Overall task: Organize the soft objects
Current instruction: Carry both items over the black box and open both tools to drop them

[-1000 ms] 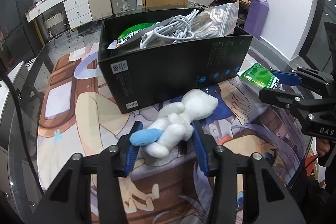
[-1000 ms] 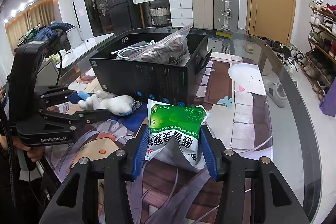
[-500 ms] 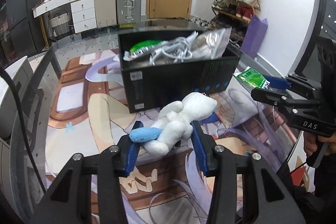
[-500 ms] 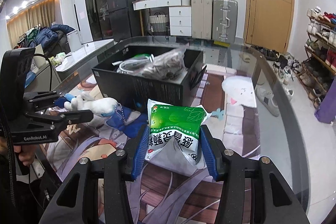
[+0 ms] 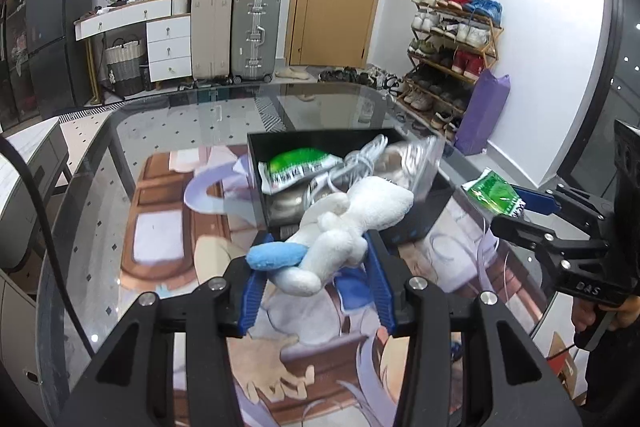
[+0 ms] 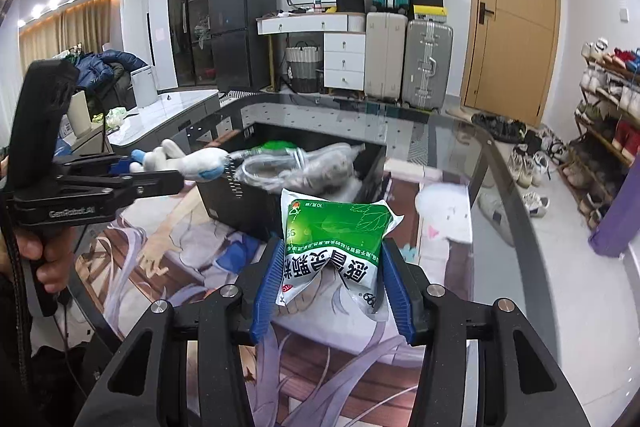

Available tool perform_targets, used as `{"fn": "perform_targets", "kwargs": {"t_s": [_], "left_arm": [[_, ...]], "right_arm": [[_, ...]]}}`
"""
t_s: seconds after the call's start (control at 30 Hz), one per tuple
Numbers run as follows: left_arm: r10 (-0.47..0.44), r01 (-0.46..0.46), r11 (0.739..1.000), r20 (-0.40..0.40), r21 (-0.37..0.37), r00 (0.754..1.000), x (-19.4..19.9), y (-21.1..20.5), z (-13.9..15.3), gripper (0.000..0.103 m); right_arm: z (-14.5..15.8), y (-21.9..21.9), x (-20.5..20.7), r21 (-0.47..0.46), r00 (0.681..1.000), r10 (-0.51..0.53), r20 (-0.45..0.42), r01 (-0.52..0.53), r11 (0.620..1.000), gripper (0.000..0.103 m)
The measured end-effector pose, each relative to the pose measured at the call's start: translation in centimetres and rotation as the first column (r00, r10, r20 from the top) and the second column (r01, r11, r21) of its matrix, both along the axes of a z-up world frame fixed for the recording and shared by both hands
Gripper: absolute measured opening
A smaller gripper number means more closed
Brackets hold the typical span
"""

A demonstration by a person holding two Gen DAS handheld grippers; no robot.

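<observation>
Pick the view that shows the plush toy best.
Left wrist view: the plush toy fills the centre, clamped in the left gripper. The right wrist view shows it small, side-on at the left edge, partly hidden behind that gripper.

left hand-held gripper [image 5: 316, 275]: clamped, raised | right hand-held gripper [image 6: 332, 279]: clamped, raised

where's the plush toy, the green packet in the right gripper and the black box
plush toy [image 5: 352, 223]: left wrist view, on its white body between the fingers.
green packet [image 6: 336, 247]: right wrist view, on its printed front.
black box [image 6: 240, 205]: right wrist view, on its near outer wall.
</observation>
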State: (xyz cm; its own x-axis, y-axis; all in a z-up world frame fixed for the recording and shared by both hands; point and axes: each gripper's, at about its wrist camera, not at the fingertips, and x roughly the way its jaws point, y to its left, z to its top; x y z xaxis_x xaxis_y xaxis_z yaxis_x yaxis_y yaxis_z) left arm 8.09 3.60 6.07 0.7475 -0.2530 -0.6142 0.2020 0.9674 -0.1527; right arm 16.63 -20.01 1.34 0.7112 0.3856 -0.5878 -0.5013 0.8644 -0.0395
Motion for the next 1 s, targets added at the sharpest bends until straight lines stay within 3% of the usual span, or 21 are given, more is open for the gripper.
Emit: {"fn": "perform_targets", "kwargs": {"t_s": [0.4, 1.0], "left_arm": [[0.079, -0.078, 0.997, 0.042, -0.027, 0.996, 3.2, 1.6, 1.6, 0.045], [0.094, -0.094, 0.995, 0.002, 0.032, 0.996, 8.6, -0.2, -1.1, 0.045]], "right_arm": [[4.1, 3.0, 2.9, -0.047, 0.999, 0.012, 0.045, -0.01, 0.999, 0.049], [1.8, 7.1, 10.5, -0.132, 0.999, 0.03, -0.014, -0.032, 0.991, 0.049]]}}
